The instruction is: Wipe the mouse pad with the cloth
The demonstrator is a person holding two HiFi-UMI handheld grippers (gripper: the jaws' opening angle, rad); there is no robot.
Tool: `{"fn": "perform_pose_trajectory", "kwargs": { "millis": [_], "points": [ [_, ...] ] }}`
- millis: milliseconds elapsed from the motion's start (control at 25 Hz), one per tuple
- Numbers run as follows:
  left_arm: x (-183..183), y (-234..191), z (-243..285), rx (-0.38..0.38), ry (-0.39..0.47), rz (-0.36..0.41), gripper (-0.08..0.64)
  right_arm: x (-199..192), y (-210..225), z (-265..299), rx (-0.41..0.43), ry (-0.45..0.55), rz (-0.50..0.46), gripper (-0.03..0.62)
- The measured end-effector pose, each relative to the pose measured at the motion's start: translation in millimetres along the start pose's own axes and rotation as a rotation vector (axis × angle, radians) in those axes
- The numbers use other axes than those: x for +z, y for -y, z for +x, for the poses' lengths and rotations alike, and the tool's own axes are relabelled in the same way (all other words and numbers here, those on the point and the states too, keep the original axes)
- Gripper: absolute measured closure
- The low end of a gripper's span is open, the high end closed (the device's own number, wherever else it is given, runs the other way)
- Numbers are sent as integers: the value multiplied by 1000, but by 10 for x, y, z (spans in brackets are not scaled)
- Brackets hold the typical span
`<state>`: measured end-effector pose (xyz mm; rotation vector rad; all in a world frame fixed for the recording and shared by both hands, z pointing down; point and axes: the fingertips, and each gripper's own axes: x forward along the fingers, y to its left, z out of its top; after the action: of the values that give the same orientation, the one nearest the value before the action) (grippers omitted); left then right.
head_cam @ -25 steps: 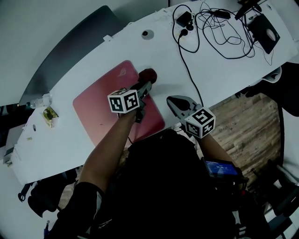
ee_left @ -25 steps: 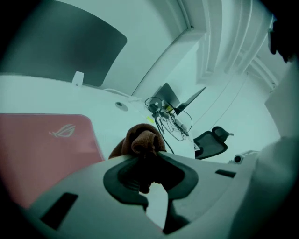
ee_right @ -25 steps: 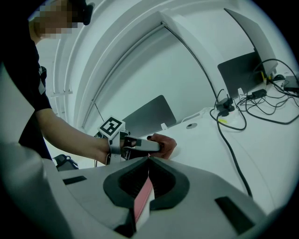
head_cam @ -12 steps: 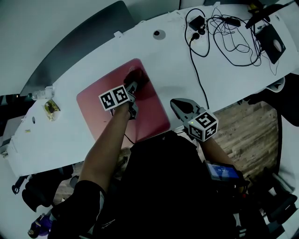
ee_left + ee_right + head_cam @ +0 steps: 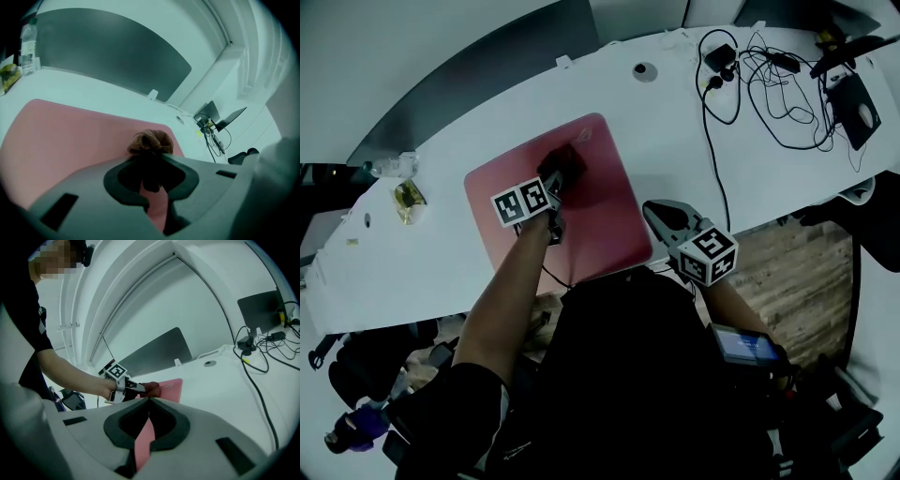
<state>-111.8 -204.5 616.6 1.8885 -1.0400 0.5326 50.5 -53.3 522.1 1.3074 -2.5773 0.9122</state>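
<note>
Wiping mouse pad (image 5: 600, 220) with cloth (image 5: 151, 142) clamped in left gripper (image 5: 150, 158) fingers, right gripper (image 5: 149, 400) fingers closed, empty; risks dragging unpinned pad across surface (image 5: 694, 141).

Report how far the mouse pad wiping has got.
Done: the cloth sits clamped in the left gripper, down on the mouse pad. In hand: a pass across its far half. Left: no wiped trace shows, so the near half likely remains. The right gripper rests shut, empty.

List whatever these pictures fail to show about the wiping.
- Where the cloth meets the mouse pad: left gripper view, hidden by the left gripper, jaws shut on it.
- Pad's near edge: head view, partly covered by the forearm.
- Yellowish item left of the pad: head view, too small.
</note>
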Motion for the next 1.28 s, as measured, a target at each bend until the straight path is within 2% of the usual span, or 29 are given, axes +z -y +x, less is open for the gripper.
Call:
{"fn": "perform_pose_trajectory", "kwargs": {
  "millis": [240, 680, 1000, 1280],
  "points": [
    [-17, -375, -275, 53, 25, -20, 488, 11, -181, 157, 41, -18, -25, 566],
    [-10, -1141, -781, 182, 43, -4, 488, 68, -375, 409, 91, -42, -61, 566],
    [2, -1729, -1124, 277, 65, -46, 488, 94, -458, 541, 117, -56, -75, 566],
    [6, -2082, -1365, 340, 80, -77, 488, 103, -449, 566, 116, -62, -76, 566]
  ]
}}
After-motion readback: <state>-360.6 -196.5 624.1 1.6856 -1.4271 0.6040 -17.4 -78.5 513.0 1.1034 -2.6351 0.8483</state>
